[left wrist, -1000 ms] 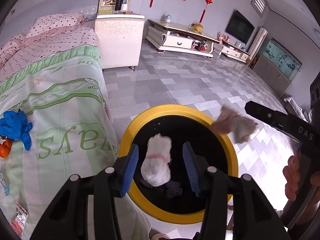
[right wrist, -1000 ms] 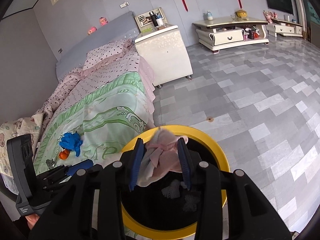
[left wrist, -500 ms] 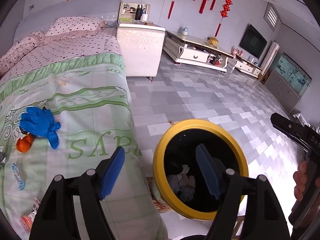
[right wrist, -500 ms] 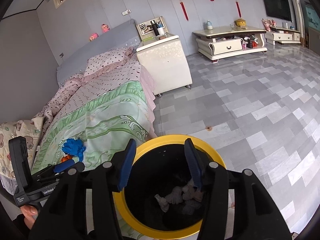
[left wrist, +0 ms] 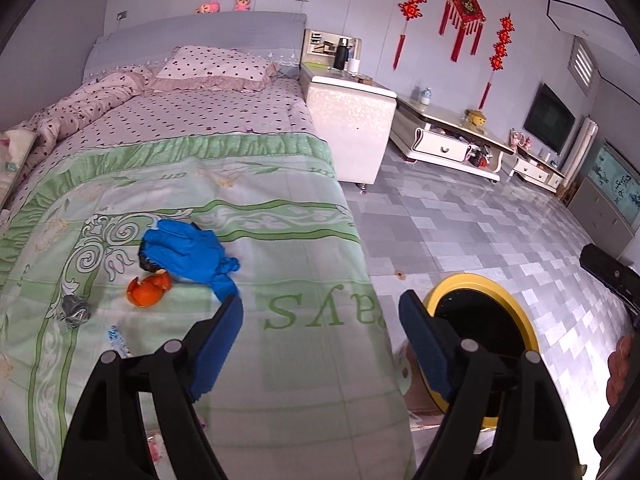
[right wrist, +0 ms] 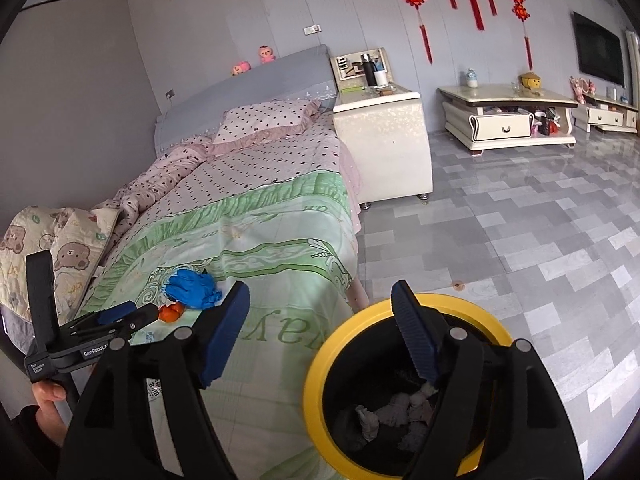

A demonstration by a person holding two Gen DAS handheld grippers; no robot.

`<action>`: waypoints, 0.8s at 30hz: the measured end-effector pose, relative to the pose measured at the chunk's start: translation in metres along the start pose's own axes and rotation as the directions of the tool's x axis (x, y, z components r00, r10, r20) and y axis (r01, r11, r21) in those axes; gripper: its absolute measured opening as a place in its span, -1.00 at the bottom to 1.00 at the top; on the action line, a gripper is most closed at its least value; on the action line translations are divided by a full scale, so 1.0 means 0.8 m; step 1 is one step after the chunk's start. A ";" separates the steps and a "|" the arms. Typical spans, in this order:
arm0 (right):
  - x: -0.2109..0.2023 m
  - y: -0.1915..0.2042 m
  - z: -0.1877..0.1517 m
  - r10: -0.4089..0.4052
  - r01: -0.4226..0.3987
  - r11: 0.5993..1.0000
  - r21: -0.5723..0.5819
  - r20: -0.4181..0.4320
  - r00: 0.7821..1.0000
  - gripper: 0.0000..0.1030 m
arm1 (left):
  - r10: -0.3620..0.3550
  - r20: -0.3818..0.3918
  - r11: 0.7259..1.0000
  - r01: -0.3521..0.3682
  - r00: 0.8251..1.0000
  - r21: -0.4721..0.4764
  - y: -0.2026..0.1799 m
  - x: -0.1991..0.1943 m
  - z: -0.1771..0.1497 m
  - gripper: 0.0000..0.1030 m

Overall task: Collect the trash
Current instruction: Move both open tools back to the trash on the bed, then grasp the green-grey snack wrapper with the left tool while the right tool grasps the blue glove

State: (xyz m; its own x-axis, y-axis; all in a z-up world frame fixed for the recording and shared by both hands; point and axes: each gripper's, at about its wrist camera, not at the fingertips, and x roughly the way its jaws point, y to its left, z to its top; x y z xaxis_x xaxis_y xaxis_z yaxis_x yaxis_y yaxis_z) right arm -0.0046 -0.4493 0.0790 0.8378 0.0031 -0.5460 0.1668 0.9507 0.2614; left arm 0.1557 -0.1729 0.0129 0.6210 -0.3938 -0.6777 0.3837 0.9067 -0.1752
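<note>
Between the blue-padded fingers of the left gripper (left wrist: 320, 328) nothing is held; its jaws are opening wide above the green patterned bedspread (left wrist: 248, 216). Likewise empty, the right gripper (right wrist: 320, 320) is opening over the round yellow-rimmed black bin (right wrist: 320, 364), which stands on the grey tiled floor (right wrist: 520, 240) just beside the bed and holds crumpled grey-white paper (right wrist: 394, 410). On the bedspread lie a crumpled blue glove (left wrist: 186, 254), orange peel (left wrist: 148, 290) touching it, and a grey foil wad (left wrist: 74, 312) nearby.

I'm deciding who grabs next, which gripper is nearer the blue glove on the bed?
Left. The left gripper hangs just short of the blue glove; the right gripper hangs farther off, over the bin's rim.
</note>
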 end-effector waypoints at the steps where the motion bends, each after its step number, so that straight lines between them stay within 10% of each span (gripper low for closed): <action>1: 0.005 0.011 0.001 0.007 -0.007 1.000 -0.008 -0.003 1.000 0.41 | 0.012 0.004 1.000 -0.012 1.000 -0.014 0.014 -0.004 0.001 0.49; 24: 0.180 0.226 -0.003 0.140 -0.168 0.969 -0.182 -0.157 0.978 0.47 | 0.246 -0.013 0.953 -0.244 0.969 -0.181 0.261 -0.018 0.001 0.51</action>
State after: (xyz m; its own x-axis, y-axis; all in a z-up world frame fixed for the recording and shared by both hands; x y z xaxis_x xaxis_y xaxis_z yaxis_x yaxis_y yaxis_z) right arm 0.1446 -0.2760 0.0459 0.7610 0.1848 -0.6218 -0.0740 0.9770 0.1998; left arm 0.2275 0.0218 -0.0131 0.6875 -0.1564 -0.7092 0.0897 0.9874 -0.1307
